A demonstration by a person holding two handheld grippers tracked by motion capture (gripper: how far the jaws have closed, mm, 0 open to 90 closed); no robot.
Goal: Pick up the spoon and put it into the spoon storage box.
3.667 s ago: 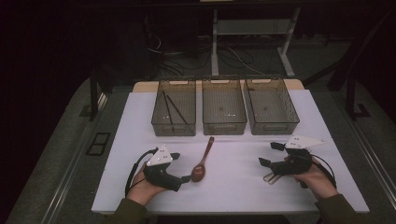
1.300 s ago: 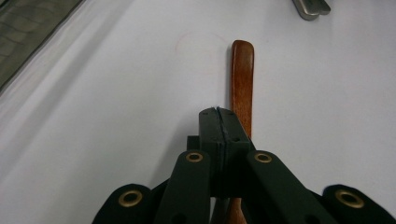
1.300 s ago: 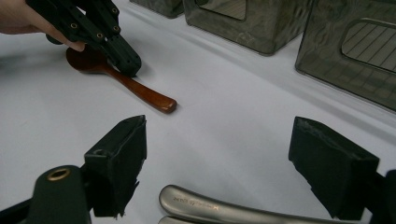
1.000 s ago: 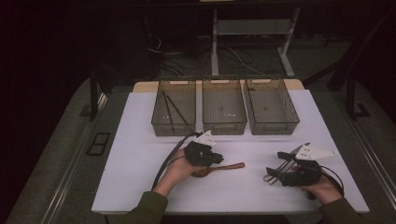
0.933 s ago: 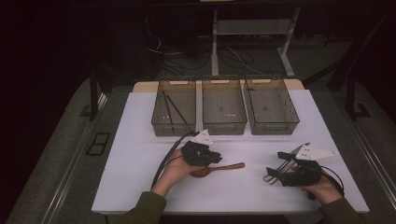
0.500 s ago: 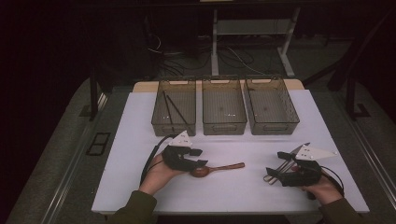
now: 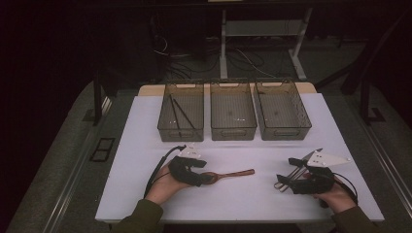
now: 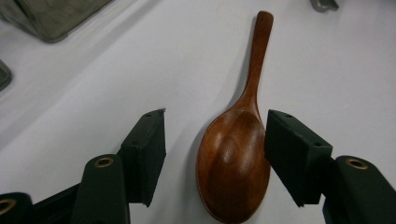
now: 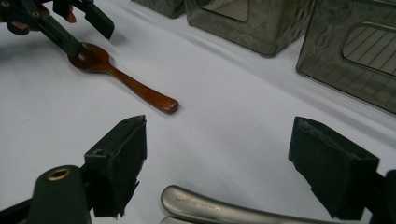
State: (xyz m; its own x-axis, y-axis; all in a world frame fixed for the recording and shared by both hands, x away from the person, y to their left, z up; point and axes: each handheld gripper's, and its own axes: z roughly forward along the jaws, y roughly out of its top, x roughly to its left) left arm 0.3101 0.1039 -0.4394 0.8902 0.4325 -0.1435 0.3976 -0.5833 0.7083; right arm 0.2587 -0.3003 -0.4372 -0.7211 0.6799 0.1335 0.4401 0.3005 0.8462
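A brown wooden spoon [image 7: 228, 174] lies flat on the white table [image 7: 145, 141], handle pointing right. In the left gripper view its bowl [image 8: 233, 163] rests on the table between the jaws of my left gripper [image 8: 215, 135]. Those jaws have just been opening, and the pads stand clear of the bowl. In the high view the left gripper [image 7: 200, 174] sits at the spoon's left end. My right gripper [image 7: 286, 171] rests at the front right, wide open. A metal utensil [image 9: 210, 207] lies on the table low between the right gripper's [image 9: 219, 140] jaws, untouched by the pads.
Three smoky see-through bins stand in a row at the back: the left bin [image 7: 180, 127] holds dark sticks [image 7: 177, 114], then come the middle bin [image 7: 233, 128] and the right bin [image 7: 284, 128]. Bare white table lies between the two grippers.
The left gripper has slid left along the spoon and its jaws have opened, leaving the spoon lying on the table. The right gripper has stayed put.
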